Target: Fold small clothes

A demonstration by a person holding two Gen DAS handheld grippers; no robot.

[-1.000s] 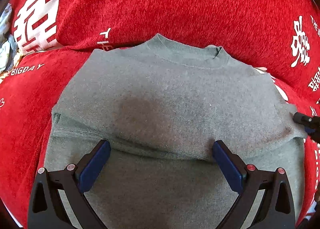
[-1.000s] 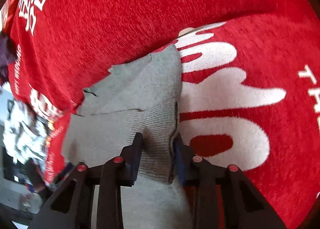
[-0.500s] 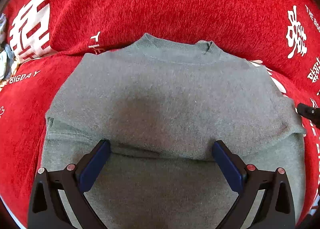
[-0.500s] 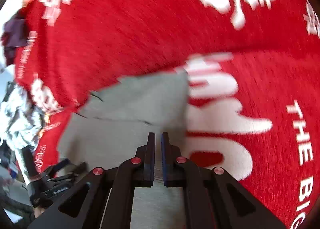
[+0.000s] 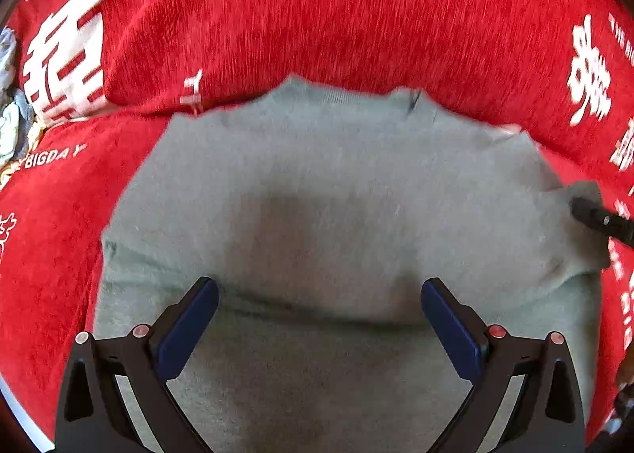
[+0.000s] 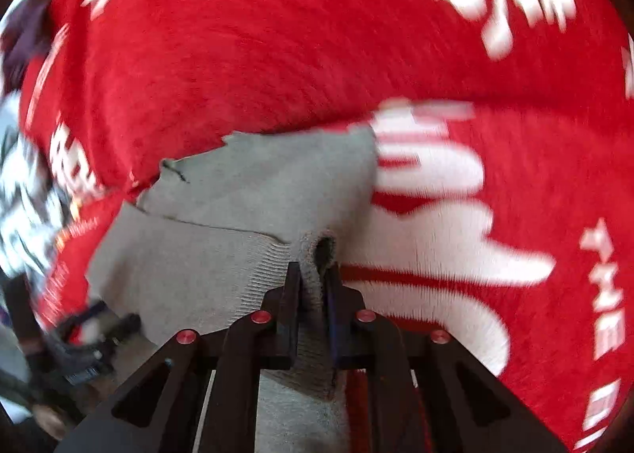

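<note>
At the sweater (image 6: 245,191) right edge, our right gripper (image 6: 313,275) now pinches the cuff (image 6: 317,251) it had let go; left gripper (image 5: 319,314) stays open above. Next fold can start.

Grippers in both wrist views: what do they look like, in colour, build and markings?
Both look like the same model. The left gripper has a black, angular frame with triangular cut-outs, dark blue pads on the inner faces of its fingers, and small round red studs along the linkage. The right gripper shows the same black frame and red studs. No cables or sleeves are visible.
</note>
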